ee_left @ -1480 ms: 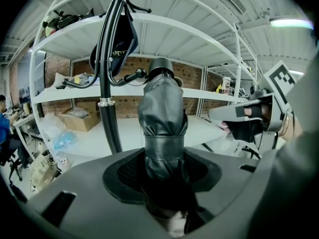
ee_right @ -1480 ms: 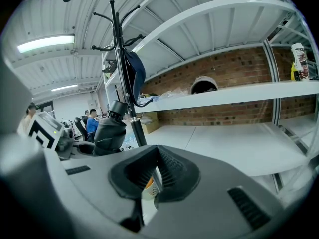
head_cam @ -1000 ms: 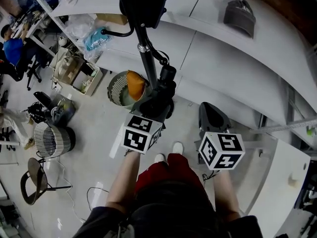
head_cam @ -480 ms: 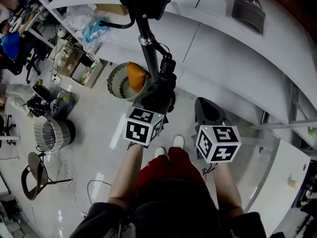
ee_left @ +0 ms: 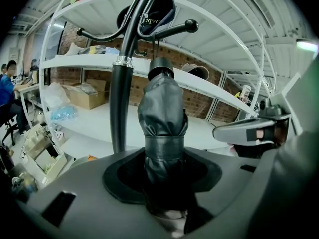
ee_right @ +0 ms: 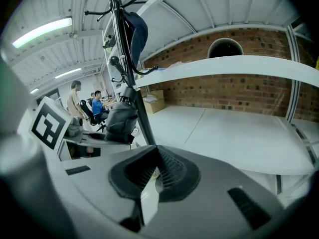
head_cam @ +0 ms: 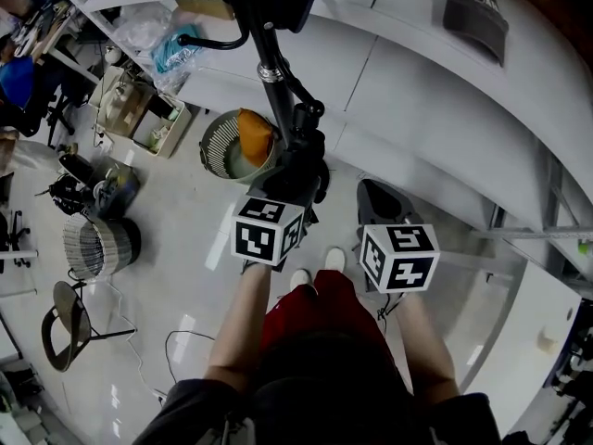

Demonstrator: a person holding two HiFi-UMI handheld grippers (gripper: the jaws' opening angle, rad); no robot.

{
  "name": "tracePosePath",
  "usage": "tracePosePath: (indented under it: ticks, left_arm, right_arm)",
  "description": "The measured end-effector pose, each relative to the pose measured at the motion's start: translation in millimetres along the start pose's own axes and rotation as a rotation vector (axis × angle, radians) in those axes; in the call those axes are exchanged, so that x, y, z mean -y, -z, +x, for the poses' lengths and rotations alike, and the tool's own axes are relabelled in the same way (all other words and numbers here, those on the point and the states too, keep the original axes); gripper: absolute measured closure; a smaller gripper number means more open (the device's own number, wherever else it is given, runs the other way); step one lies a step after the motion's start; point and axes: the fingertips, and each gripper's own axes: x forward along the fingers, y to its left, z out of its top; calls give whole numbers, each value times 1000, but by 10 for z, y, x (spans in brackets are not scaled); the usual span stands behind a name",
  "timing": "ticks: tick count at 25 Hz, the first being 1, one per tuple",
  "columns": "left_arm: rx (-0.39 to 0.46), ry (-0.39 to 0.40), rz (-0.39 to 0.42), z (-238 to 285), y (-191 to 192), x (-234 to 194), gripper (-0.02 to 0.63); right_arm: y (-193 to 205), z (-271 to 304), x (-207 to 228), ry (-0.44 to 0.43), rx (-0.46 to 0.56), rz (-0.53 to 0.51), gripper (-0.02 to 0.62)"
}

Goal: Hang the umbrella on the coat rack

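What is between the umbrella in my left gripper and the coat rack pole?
Nothing: the left gripper view shows a narrow bare gap between umbrella and coat rack pole, with only shelving far behind.

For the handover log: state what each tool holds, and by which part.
Left tool grips the folded black fabric umbrella by its lower end, below the strap band. Right tool holds nothing, jaws together.

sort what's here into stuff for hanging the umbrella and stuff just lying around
For the job: umbrella, coat rack.
Lying about: grey cap, mesh bin, cardboard box, ribbed basket.
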Motion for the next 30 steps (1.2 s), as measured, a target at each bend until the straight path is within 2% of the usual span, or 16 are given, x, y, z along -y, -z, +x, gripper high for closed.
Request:
tracePosePath:
  ticks: [4, 9, 13, 30]
  left_arm:
    - [5, -12, -13, 59, -7, -74, 405]
    - [-6, -50, 24, 122, 12, -146, 403]
    - [-2, -64, 23, 160, 13, -198, 403]
    - [2, -104, 54, 406, 2, -361, 402]
  right_arm:
    - [78, 172, -34, -26, -40, -3, 577]
    - [147, 384, -74, -47, -71, 5, 577]
    - [187, 532, -122, -62, -96, 1, 577]
    - [313, 933, -115, -58, -155, -50, 577]
